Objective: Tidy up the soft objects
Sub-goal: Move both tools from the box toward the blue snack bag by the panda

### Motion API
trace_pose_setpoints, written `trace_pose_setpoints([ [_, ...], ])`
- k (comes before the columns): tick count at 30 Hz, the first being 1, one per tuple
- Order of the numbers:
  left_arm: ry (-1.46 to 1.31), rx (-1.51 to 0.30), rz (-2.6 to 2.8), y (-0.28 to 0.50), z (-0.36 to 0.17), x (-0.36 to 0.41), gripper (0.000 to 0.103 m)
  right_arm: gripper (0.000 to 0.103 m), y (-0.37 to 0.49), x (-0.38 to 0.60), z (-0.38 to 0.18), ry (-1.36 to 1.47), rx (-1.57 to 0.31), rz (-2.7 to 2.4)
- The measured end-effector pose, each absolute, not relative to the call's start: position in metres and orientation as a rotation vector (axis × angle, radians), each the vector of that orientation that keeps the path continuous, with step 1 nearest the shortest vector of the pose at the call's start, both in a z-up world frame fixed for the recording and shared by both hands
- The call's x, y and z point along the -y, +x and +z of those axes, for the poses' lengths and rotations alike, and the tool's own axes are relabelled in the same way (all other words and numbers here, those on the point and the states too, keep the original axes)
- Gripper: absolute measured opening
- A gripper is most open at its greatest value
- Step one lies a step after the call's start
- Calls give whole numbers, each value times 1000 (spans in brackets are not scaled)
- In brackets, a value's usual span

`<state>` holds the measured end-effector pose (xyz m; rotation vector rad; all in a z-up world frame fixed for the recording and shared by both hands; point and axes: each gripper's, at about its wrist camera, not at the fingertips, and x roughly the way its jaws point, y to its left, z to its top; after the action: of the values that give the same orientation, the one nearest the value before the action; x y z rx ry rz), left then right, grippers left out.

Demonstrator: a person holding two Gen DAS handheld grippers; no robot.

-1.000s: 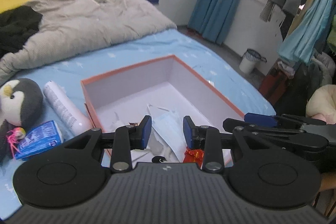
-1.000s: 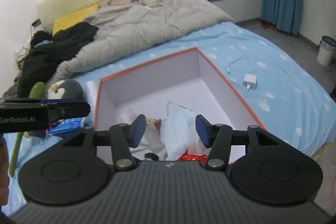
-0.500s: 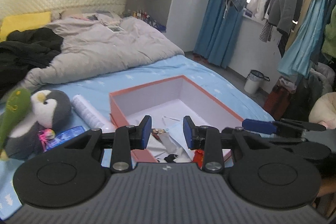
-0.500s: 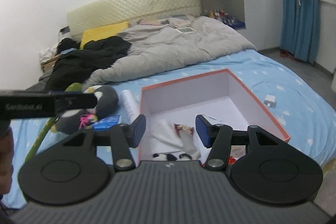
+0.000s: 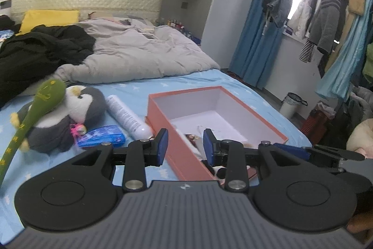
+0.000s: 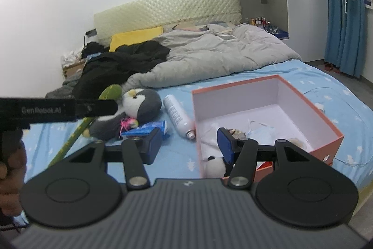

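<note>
An orange box (image 5: pixel 163 123) (image 6: pixel 326 123) with a white inside stands open on the blue bed; a face mask (image 6: pixel 261 130) and small items lie in it. Left of it lie a grey-and-white penguin plush (image 5: pixel 79 109) (image 6: pixel 142 106), a green soft stick (image 5: pixel 35 113) (image 6: pixel 86 125), a blue tissue pack (image 5: pixel 102 135) (image 6: pixel 149 126) and a white spray can (image 5: pixel 126 116) (image 6: pixel 178 116). My left gripper (image 5: pixel 184 144) hangs open and empty before the box's near corner. My right gripper (image 6: pixel 188 144) is open and empty, near the box's left wall.
A grey duvet (image 5: pixel 139 53) and black clothes (image 5: pixel 35 53) cover the far half of the bed. A charger cable (image 6: pixel 345 160) trails right of the box. Clothes hang by the blue curtain (image 5: pixel 256 39), with a small bin (image 5: pixel 291 104) on the floor.
Both grippers have pulled back from above the box and tilted up, so the box looks smaller and the plush, stick and headboard have come into view. The jaws have kept their width.
</note>
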<state>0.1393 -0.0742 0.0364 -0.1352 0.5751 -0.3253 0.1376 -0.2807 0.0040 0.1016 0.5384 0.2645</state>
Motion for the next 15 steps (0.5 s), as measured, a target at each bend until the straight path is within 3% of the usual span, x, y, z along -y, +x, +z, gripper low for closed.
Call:
trace_pose_setpoints([
  [13, -203, -607, -241, 113, -4, 37, 39, 55, 117, 235, -27, 49, -592, 320],
  [15, -222, -616, -231, 110, -13, 32, 48, 55, 113, 233, -30, 52, -596, 324],
])
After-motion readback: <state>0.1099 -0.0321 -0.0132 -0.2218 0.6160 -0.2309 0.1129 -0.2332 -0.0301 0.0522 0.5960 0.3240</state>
